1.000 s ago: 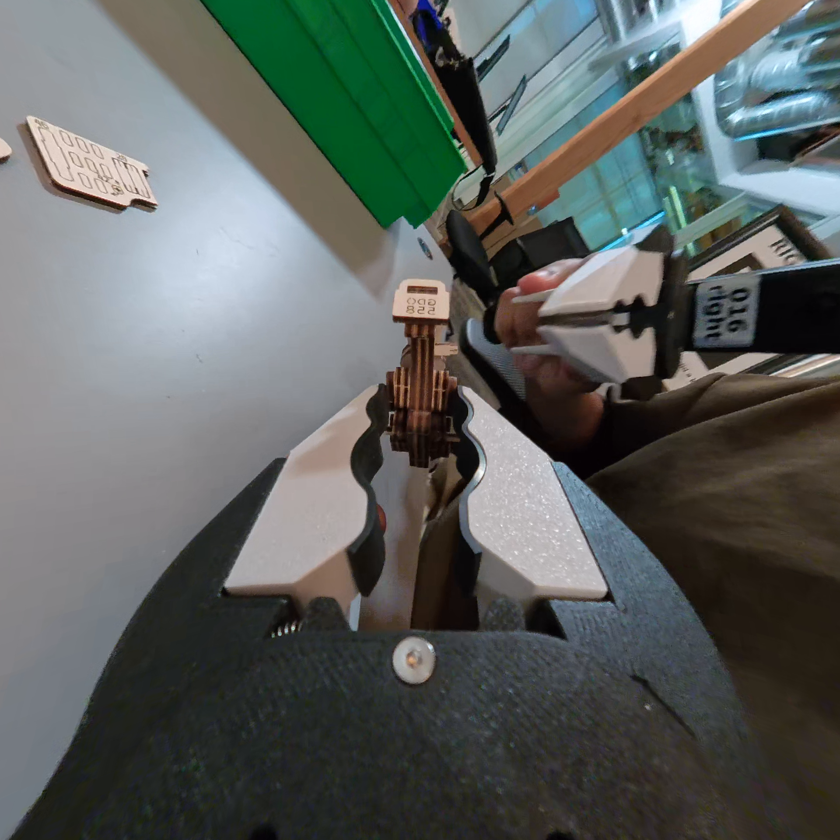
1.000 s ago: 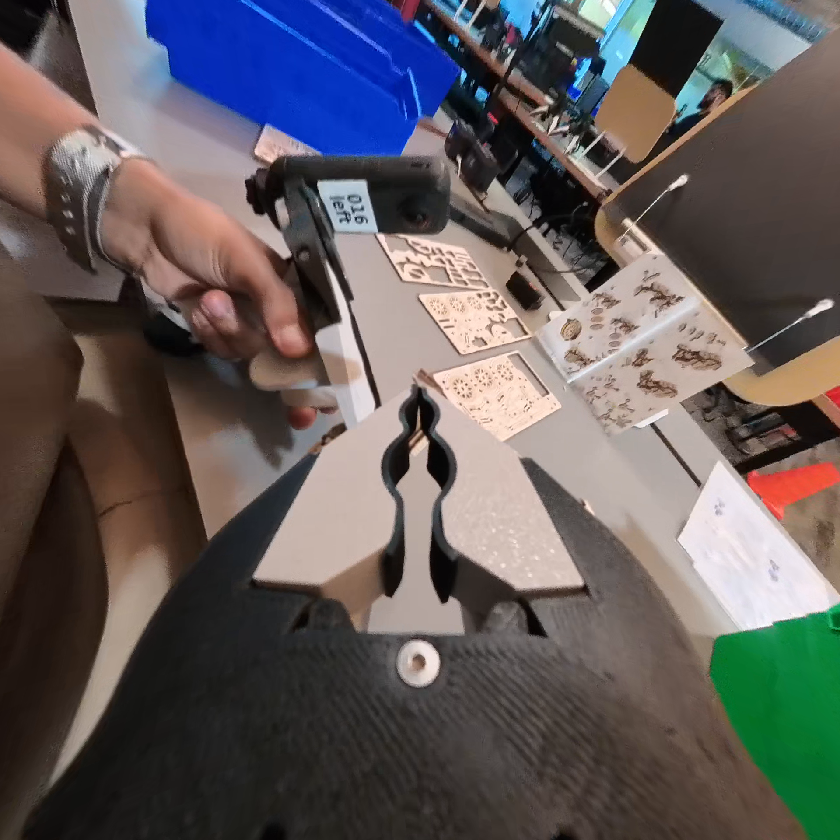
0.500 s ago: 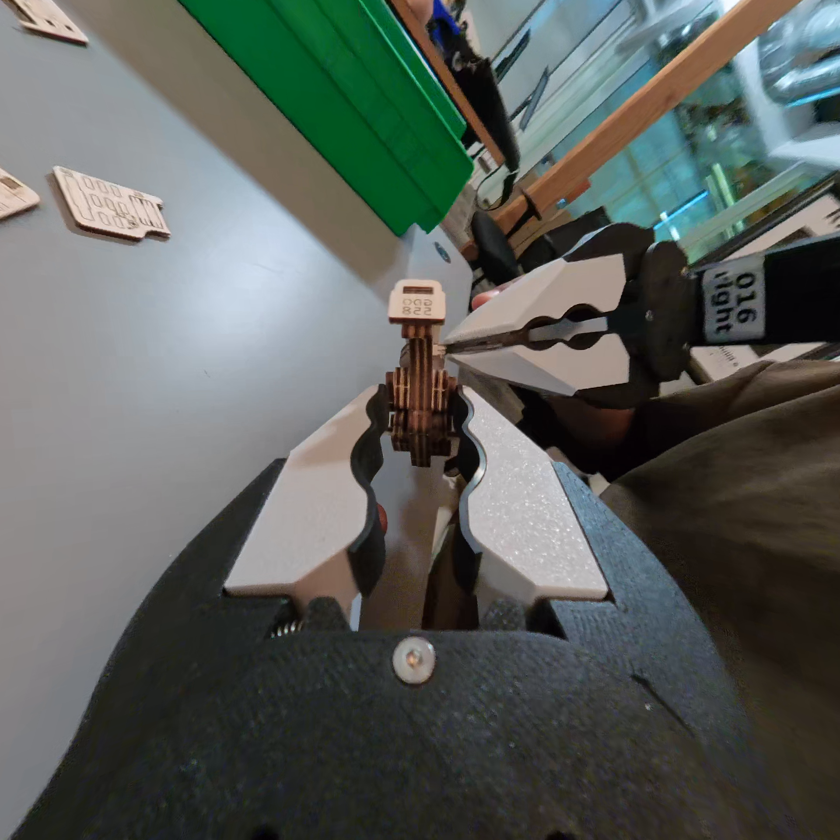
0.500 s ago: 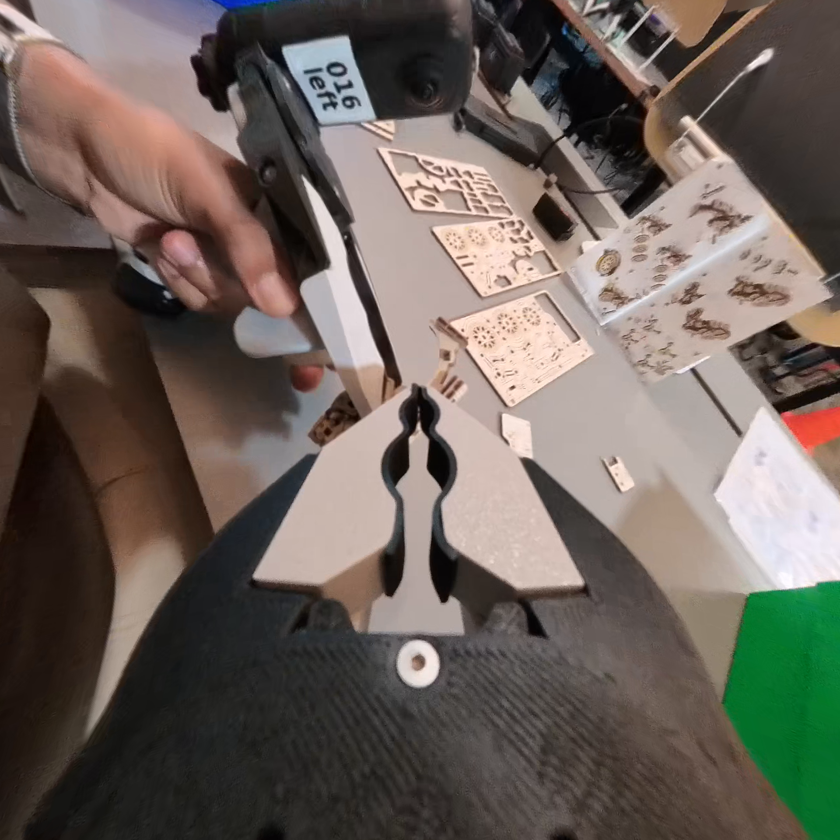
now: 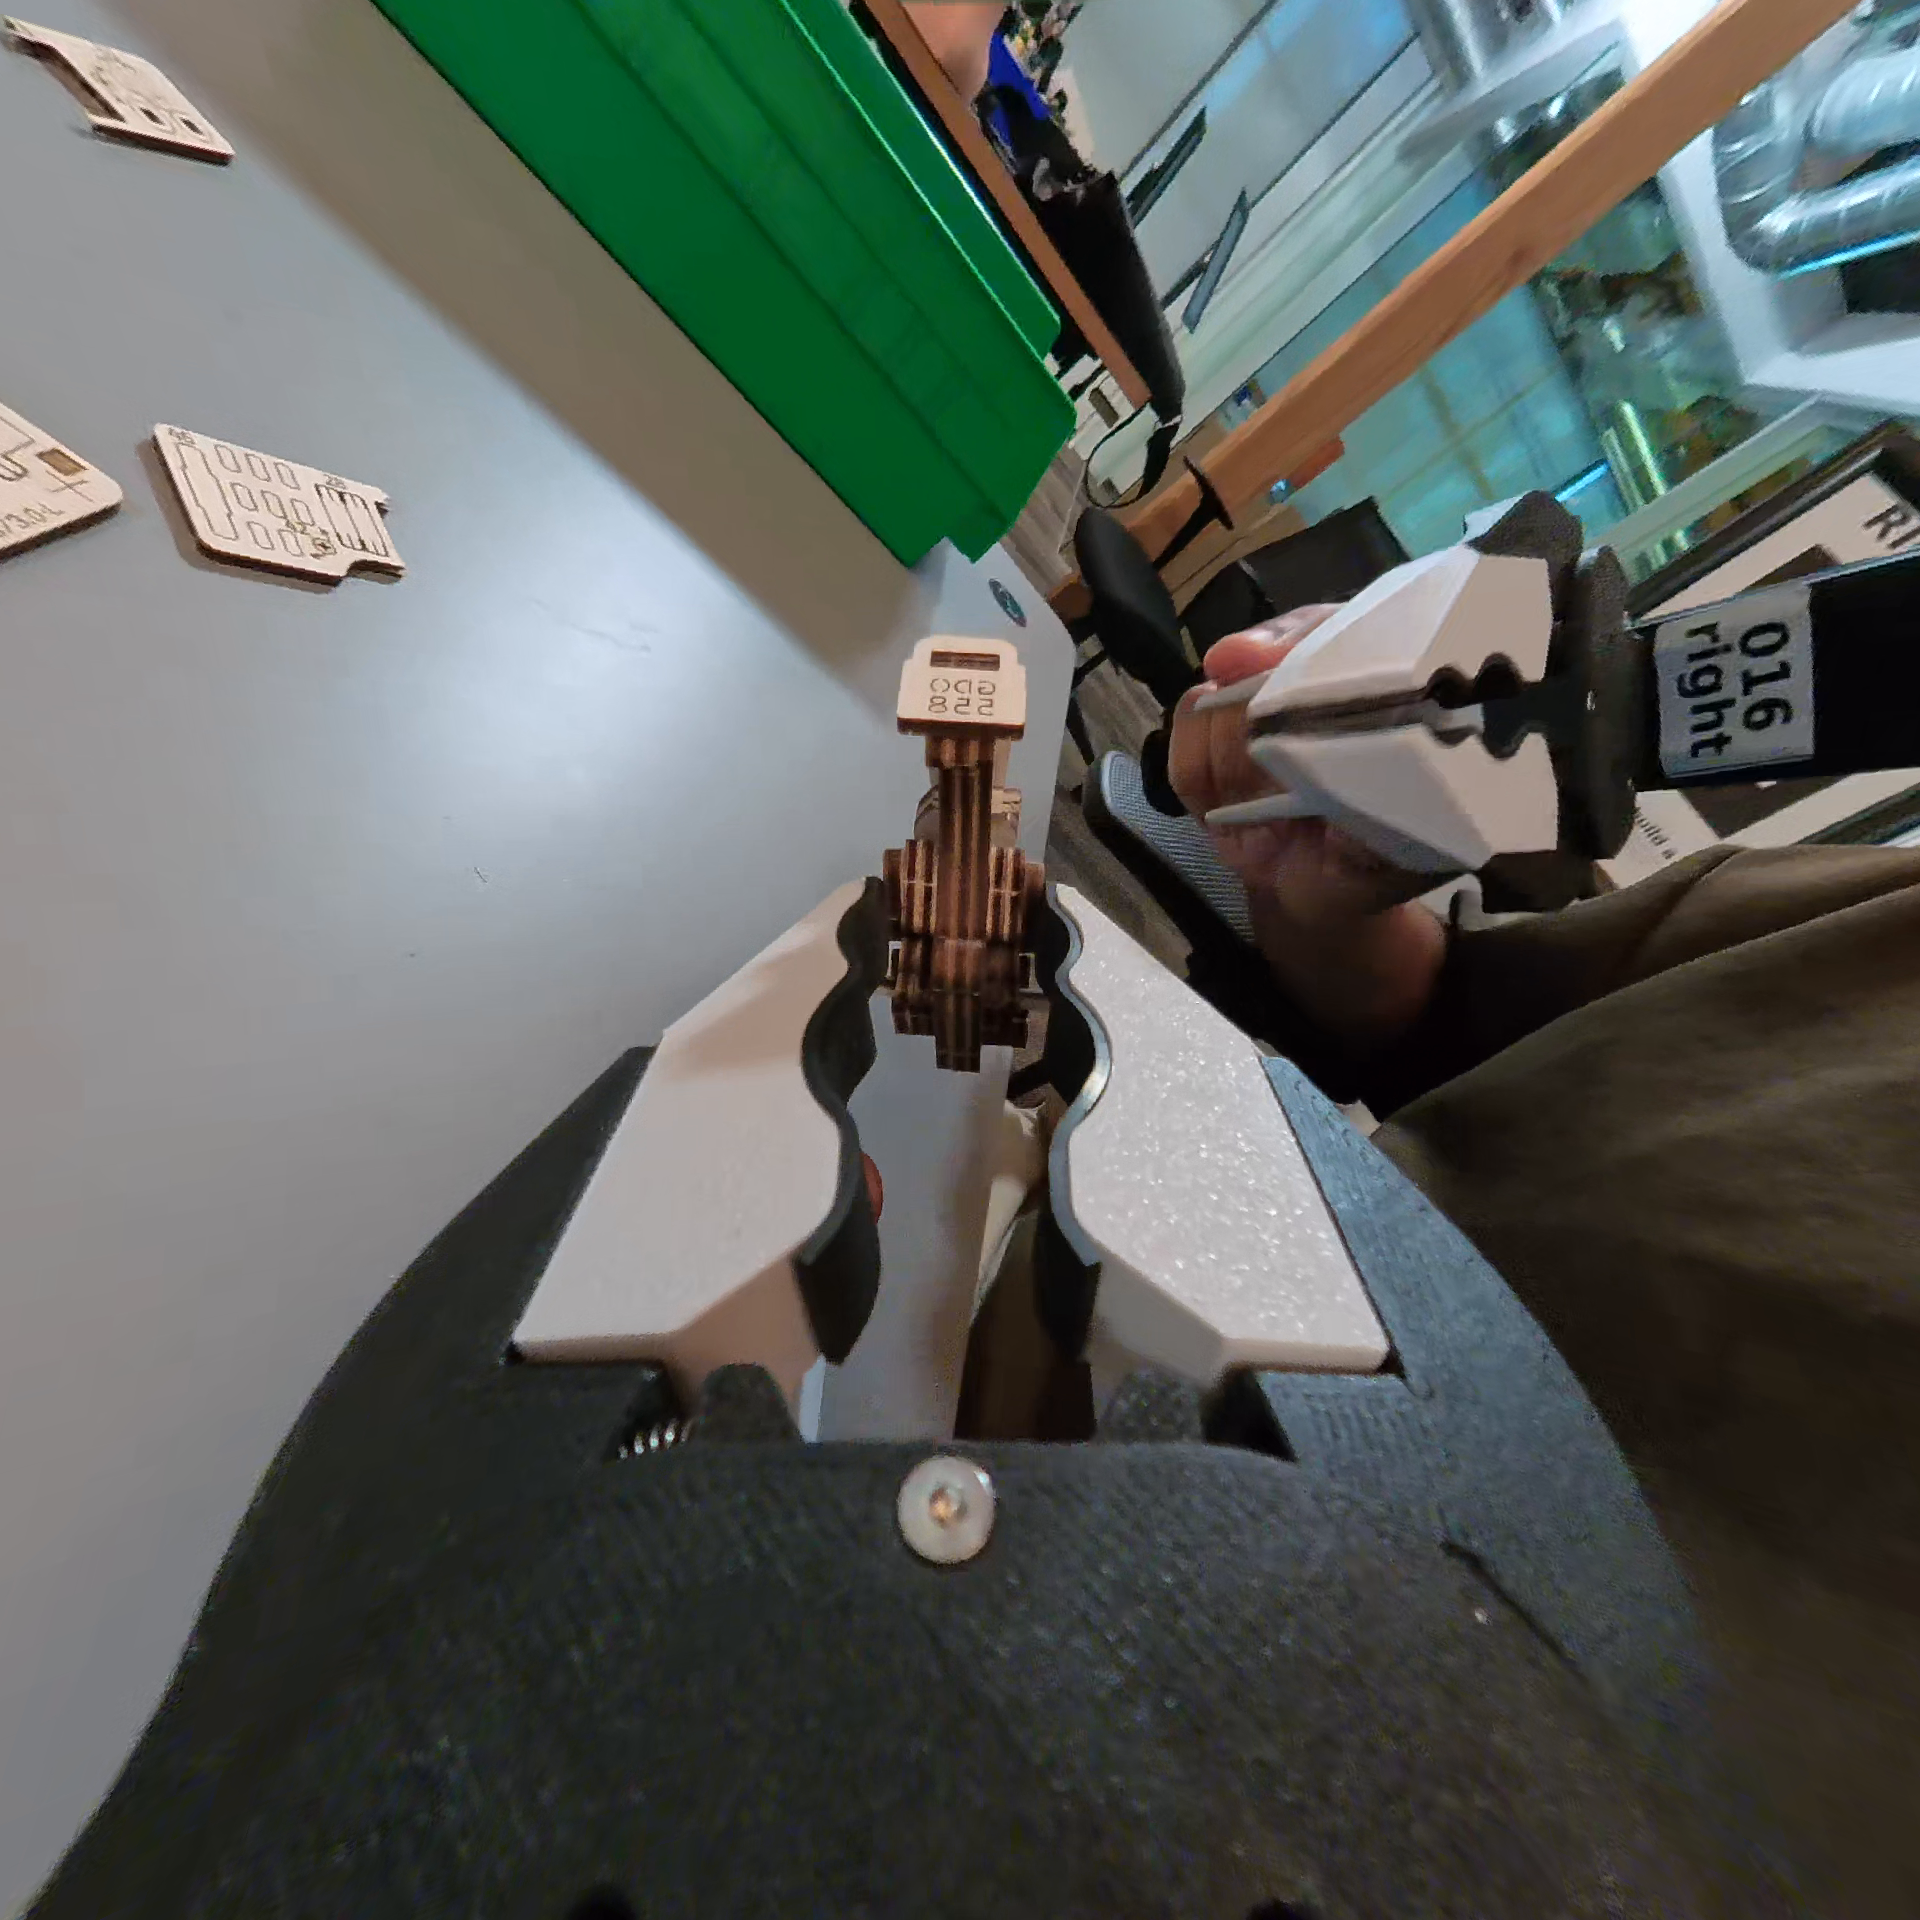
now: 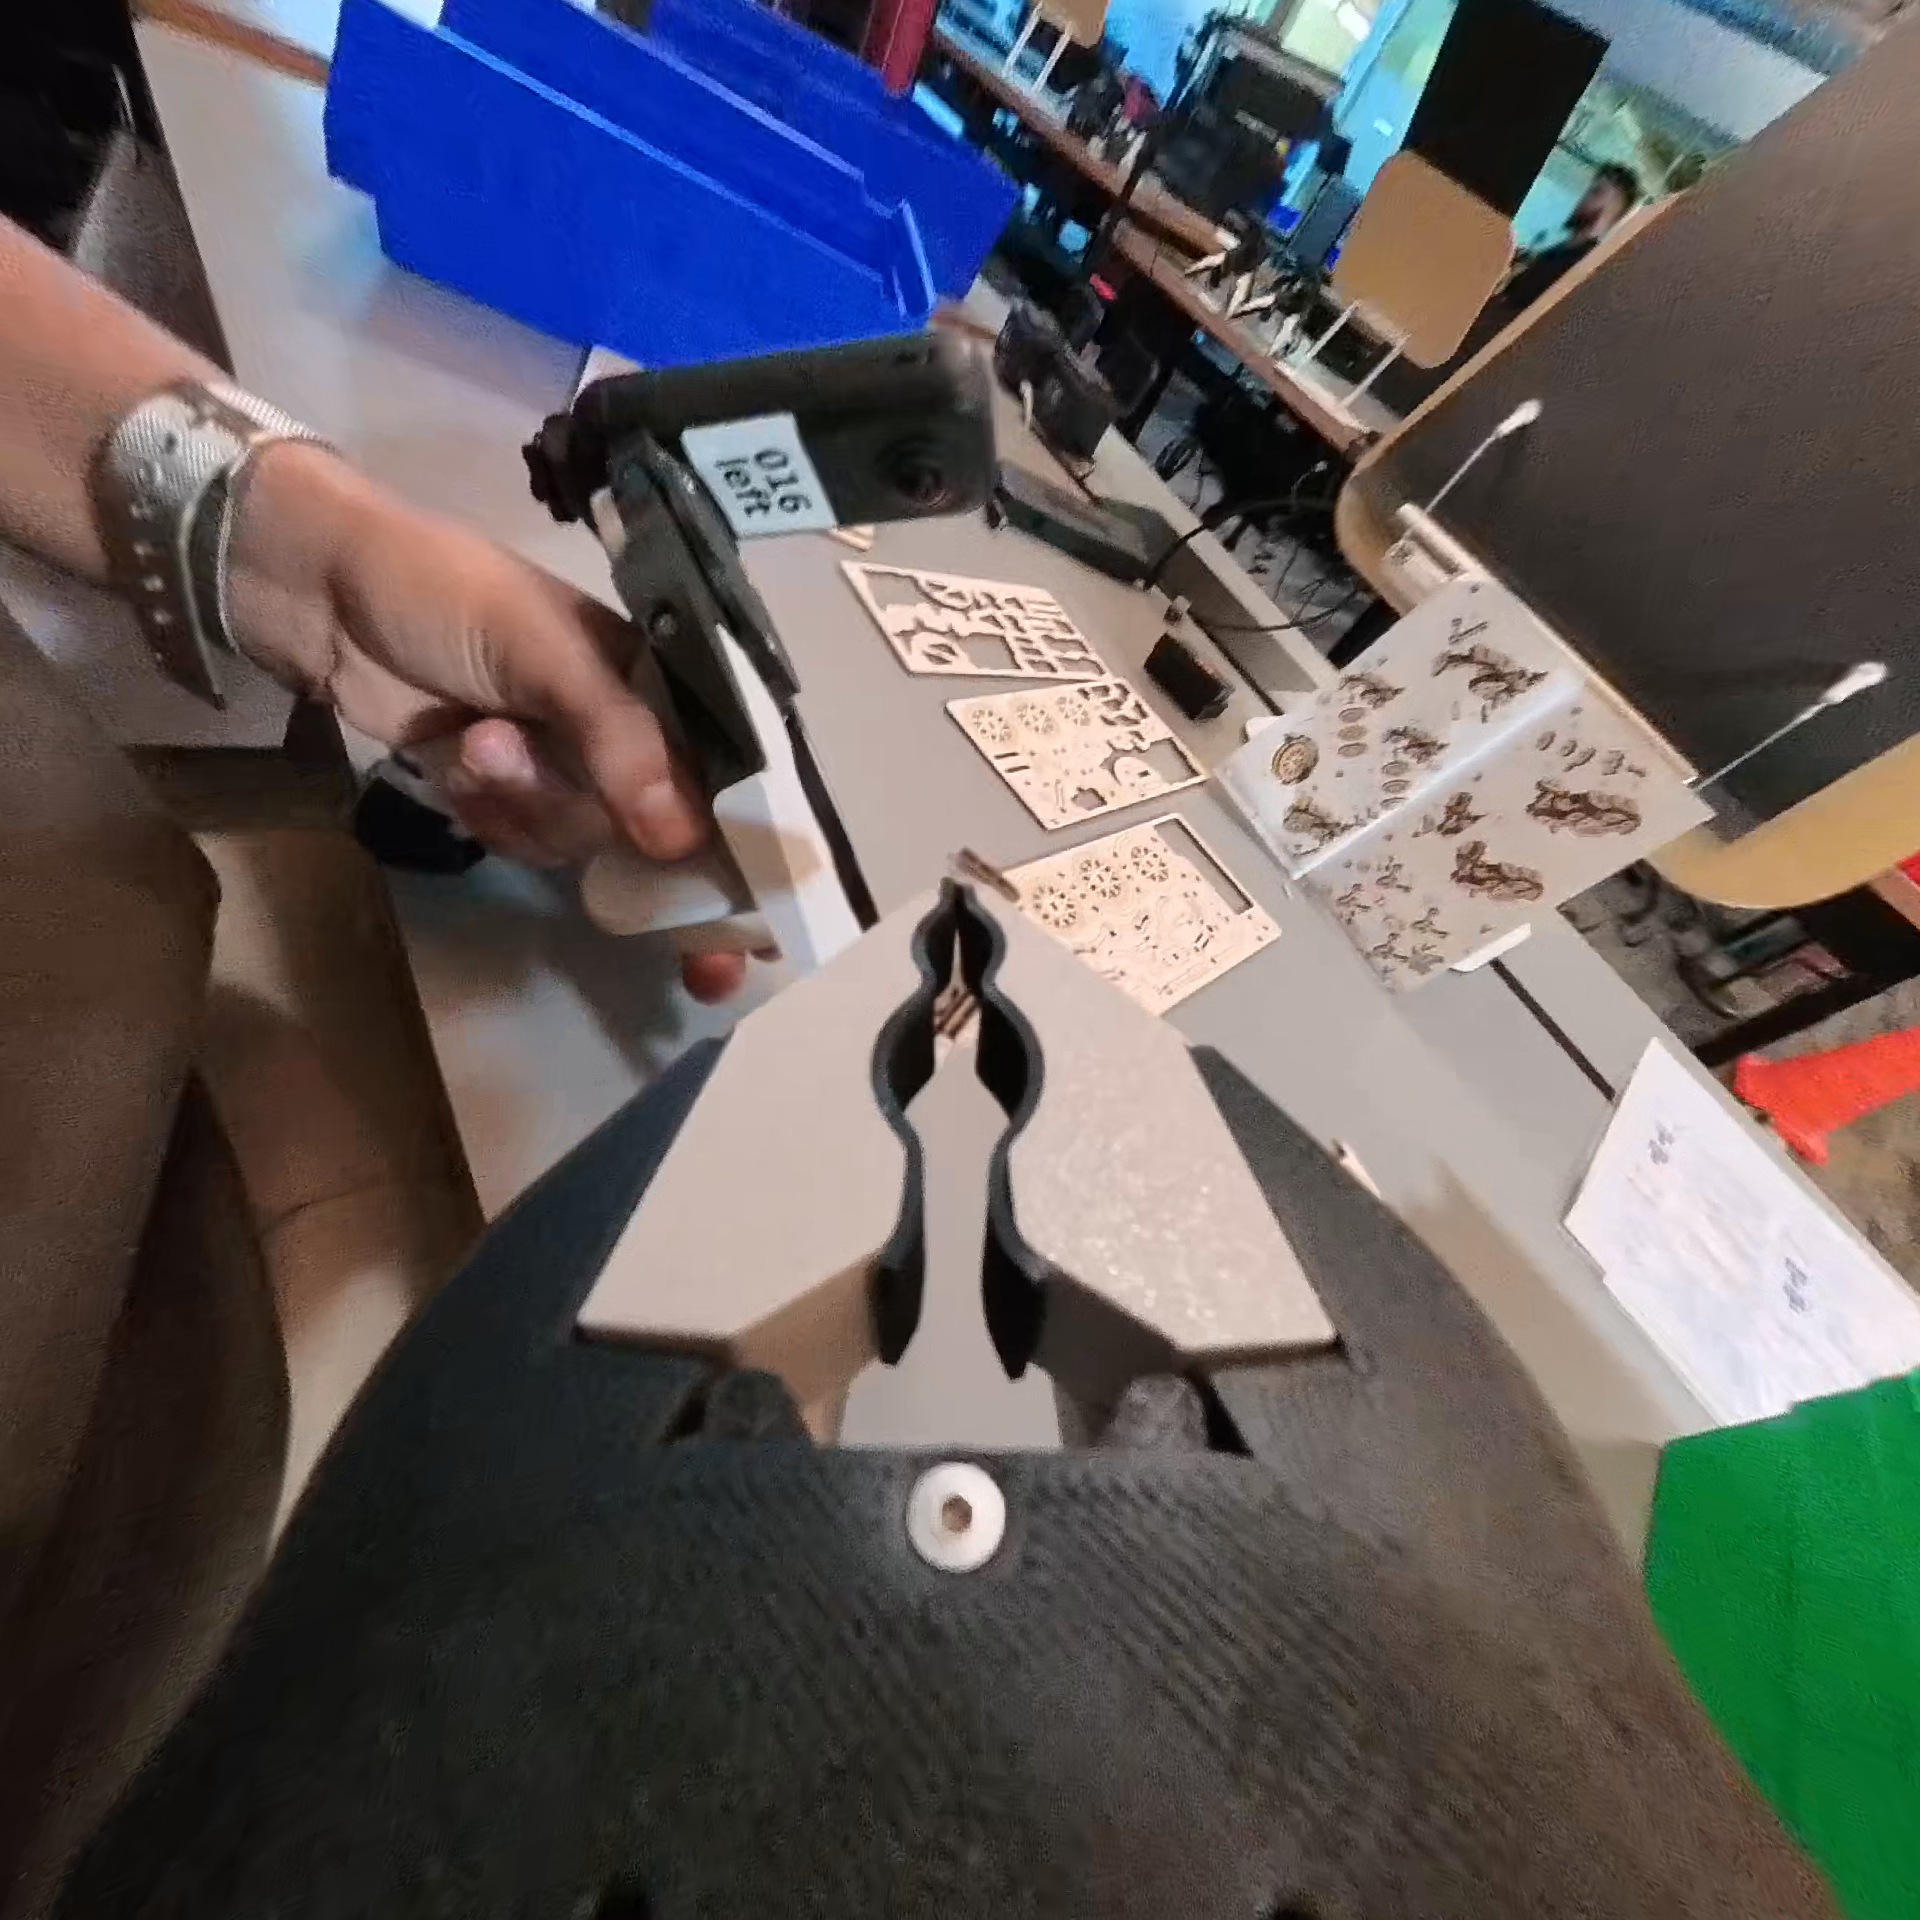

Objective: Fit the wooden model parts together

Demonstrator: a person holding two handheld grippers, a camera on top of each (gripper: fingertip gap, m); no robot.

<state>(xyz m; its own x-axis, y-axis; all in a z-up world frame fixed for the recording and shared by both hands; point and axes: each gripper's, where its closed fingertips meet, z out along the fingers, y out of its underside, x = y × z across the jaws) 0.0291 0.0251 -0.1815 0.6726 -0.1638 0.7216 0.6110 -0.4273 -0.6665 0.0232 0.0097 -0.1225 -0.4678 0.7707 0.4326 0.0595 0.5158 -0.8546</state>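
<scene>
- We take the grey table (image 6: pixel 1340 1049) as landmark. On it, far side: blue bin (image 6: pixel 644 218); green bin (image 5: pixel 748 239) along its other edge.
- Near table middle: three laser-cut wooden sheets (image 6: pixel 1132 914), partly emptied, lying flat. Printed instruction leaflet (image 6: pixel 1455 769) propped just beside them. White paper (image 6: pixel 1745 1236) at the near edge.
- Smaller loose wooden pieces (image 5: pixel 275 504) flat on the table, well apart from the grippers.
- Left gripper (image 5: pixel 961 935): held off the table edge, closed partway around the wooden model sub-assembly (image 5: pixel 961 894). Layered body between the jaws, flat tab end sticking out beyond the tips.
- Right gripper (image 6: pixel 961 914): tips closed together, or nearly. Whether it pinches a small part we cannot tell; sth thin and wooden shows at the tips, but it may be lying on the table behind.
- The two grippers sit near each other but apart, so the mating step looks not yet made.
- Risks, our judgement: the sub-assy is gripped by its layered body only, so a sideways push on the tab could twist it in the jaws or split the layers. Any small part in the right gripper could drop if misaligned w/ its slot.
- Nothing stands between the grippers. The person's lap (image 5: pixel 1662 1195) sits below, so a dropped bit may land off the table.
</scene>
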